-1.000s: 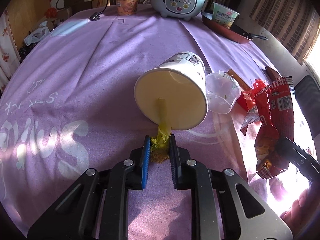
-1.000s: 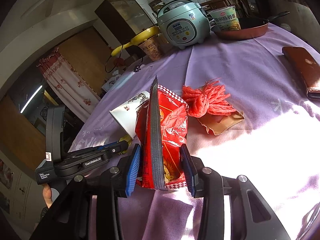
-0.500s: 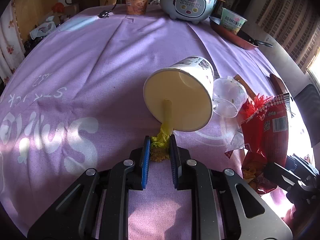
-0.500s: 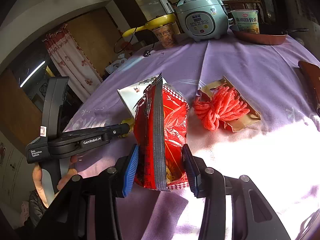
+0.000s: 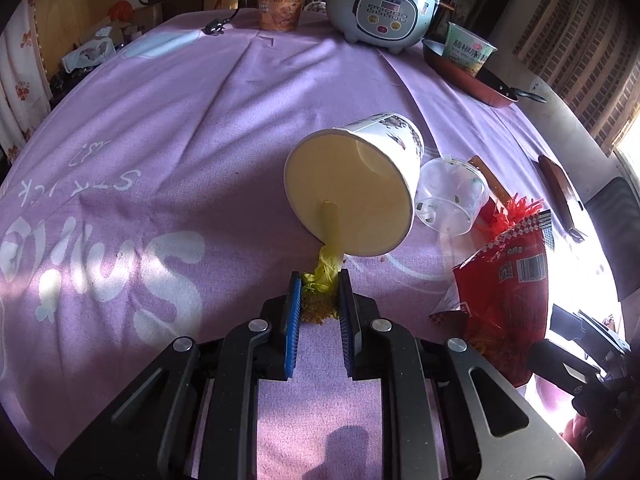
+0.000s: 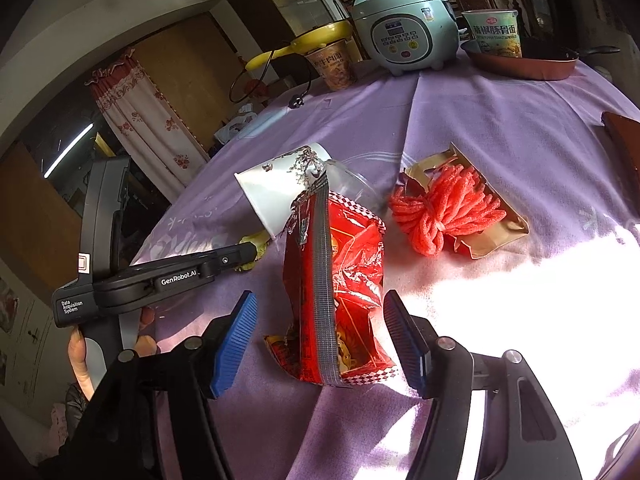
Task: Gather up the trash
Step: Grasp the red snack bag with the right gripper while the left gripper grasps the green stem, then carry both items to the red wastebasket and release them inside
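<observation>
Left gripper [image 5: 319, 294]: jaws nearly closed, pinching a yellow wrapper [image 5: 325, 276] that trails out of the tipped paper cup [image 5: 352, 188] lying mid-counter [image 5: 160, 120]. Clear plastic cup [image 5: 452, 196] on its side, touching the paper cup's right. Right gripper [image 6: 320, 334]: jaws spread wide, clear of the red snack bag [image 6: 338, 280] standing upright between them. Red string bundle [image 6: 444, 208] on brown paper, far right of the bag.
</observation>
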A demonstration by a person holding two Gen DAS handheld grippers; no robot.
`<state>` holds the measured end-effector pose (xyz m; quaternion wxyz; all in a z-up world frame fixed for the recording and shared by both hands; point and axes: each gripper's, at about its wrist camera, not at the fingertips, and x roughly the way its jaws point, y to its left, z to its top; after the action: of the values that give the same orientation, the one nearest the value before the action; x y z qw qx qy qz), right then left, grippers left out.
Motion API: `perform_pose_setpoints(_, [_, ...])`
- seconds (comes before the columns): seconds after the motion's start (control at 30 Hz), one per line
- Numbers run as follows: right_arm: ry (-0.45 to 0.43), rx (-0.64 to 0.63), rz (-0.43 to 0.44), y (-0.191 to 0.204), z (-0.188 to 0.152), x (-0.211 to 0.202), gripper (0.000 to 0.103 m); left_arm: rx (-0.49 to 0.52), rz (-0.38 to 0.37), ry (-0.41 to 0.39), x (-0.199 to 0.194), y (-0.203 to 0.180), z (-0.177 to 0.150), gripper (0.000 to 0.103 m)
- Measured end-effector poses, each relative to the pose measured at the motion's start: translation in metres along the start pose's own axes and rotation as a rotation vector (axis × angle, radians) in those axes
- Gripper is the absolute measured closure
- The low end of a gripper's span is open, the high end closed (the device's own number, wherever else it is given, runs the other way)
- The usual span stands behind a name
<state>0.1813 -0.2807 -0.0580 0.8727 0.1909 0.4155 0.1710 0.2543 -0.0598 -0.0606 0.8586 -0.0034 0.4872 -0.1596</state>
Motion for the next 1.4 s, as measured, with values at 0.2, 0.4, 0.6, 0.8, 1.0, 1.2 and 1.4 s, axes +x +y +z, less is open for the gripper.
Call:
perform_pose_setpoints(0.2, [-0.041,0.035,0.016,-0.008,-0.001,-0.006,0.082,0.022,-0.006,-0.041,-0.012,-0.004,-0.008,0.084])
perform_pose_setpoints(0.4, [-0.059,0.043,0.028,-0.009,-0.002,-0.009,0.083,-0.020,-0.012,-0.091,-0.036,0.005,-0.027,0.085])
perform_pose_setpoints(0.6, [-0.094,0.051,0.037,-0.010,-0.003,-0.018,0.084,-0.066,0.004,-0.141,-0.075,0.017,-0.047,0.085])
perform_pose_setpoints(0.8, [-0.127,0.083,0.064,-0.008,-0.016,-0.036,0.084,-0.086,0.049,-0.207,-0.118,0.024,-0.069,0.085])
perform_pose_setpoints(1.0, [-0.172,0.056,0.086,0.009,-0.025,-0.063,0.084,-0.112,0.100,-0.277,-0.162,0.037,-0.100,0.085])
perform_pose_setpoints(1.2, [-0.201,0.006,0.117,0.034,-0.031,-0.083,0.084,-0.208,0.136,-0.350,-0.205,0.068,-0.136,0.085])
perform_pose_setpoints(1.4, [-0.206,-0.051,0.157,0.065,-0.038,-0.096,0.084,-0.298,0.186,-0.396,-0.238,0.099,-0.173,0.085])
